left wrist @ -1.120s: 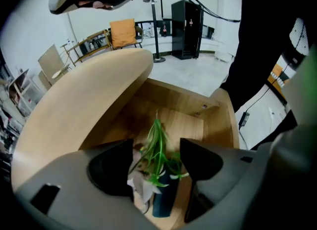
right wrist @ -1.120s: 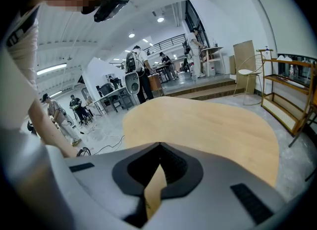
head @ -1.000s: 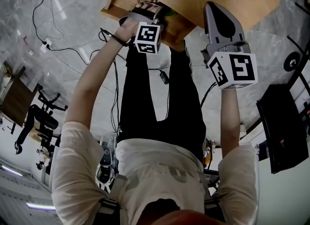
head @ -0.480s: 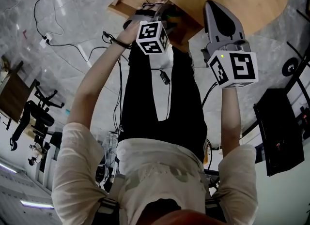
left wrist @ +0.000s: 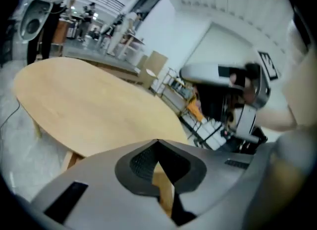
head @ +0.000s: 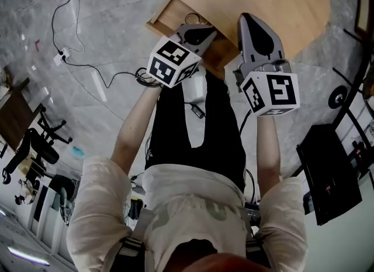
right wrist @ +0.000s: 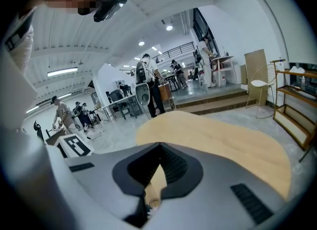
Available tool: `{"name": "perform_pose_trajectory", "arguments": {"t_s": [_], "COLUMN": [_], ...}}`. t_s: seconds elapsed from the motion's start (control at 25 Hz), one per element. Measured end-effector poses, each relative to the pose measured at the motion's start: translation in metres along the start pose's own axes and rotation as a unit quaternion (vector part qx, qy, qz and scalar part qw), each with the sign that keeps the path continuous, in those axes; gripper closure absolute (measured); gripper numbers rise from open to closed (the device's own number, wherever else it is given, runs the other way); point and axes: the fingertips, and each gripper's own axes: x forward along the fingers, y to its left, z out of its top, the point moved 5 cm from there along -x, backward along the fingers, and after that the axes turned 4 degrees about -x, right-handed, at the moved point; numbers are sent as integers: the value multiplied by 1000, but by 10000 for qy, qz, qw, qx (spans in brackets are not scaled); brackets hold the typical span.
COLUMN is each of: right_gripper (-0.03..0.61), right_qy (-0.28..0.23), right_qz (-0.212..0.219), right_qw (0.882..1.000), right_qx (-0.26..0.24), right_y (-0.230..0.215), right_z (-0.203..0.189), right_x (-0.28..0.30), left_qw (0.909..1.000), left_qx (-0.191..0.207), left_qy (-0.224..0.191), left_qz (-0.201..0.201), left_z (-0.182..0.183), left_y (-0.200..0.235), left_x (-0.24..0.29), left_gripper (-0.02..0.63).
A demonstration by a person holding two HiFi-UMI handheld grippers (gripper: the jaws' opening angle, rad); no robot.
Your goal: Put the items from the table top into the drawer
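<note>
Below the bench (head: 274, 2), our left gripper (left wrist: 157, 142), fingers just closed empty, hides the drawer (head: 166, 18) interior; right gripper (right wrist: 159, 146) likewise shut.

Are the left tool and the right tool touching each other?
Apart. The head view shows a clear gap between the left tool and the right tool.

Left gripper (left wrist: 157, 143) just closed, empty; right gripper (right wrist: 159, 147) shut.
</note>
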Motion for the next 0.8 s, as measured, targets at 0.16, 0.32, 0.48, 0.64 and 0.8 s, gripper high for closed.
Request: {"name": "perform_pose_trajectory", "arguments": {"t_s": [0.16,0.32,0.48,0.64,0.8], "right_gripper": [574,574,574,574,574], "right_qy": [-784,-1081,-1522,-1782,-1937], "right_qz": [-167,-331,-262,-151,150], "right_qw": [9963,9926,9842,9785,9739], "right_qx": [-293,-444,-862,-1028,-1176], "right_y": [28,74,96,103,117], "right_z": [97,179,247,279,275], "right_x": [-17,-52,-99,-147,-168], "left_qw": [9841,9585,9144,8759,8433], "left_qx": [-550,-457,82,226,472], "left_qy": [-1658,-2169,-2980,-3402,-4043], "left_qz": [327,1795,2739,3413,3509], "left_z": [114,188,247,264,256], "left_y": [-23,-54,-103,-150,-190], "left_x": [-82,-179,-253,-297,-329], "left_gripper": [606,606,606,606,606]}}
